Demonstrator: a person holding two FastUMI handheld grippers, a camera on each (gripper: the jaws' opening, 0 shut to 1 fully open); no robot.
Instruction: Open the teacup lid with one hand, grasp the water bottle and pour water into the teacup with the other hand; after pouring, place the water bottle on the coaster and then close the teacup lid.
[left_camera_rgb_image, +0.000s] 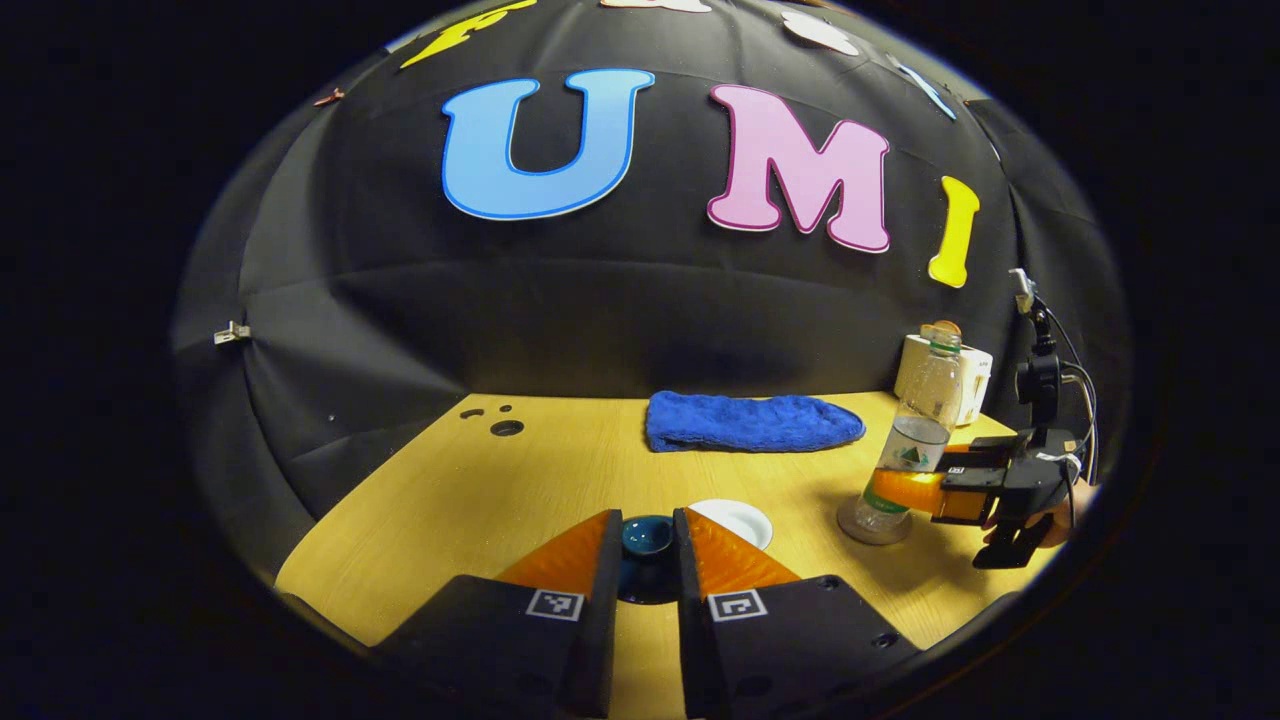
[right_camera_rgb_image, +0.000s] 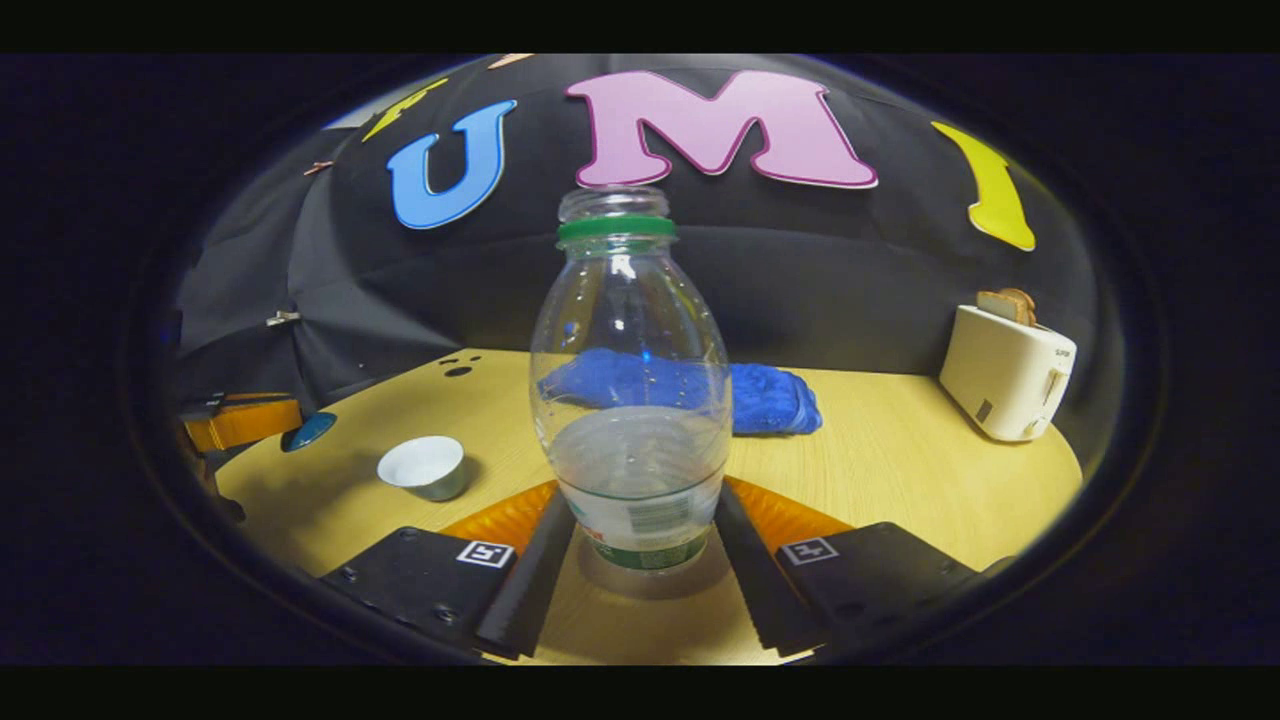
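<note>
The left gripper (left_camera_rgb_image: 647, 545) pinches the teacup lid (left_camera_rgb_image: 647, 536) clear of the open teacup (right_camera_rgb_image: 422, 466) at its one o'clock, while the right gripper (right_camera_rgb_image: 645, 530) clamps the water bottle (right_camera_rgb_image: 630, 390); I'd lift slowly, tilting the neck over the cup.
</note>
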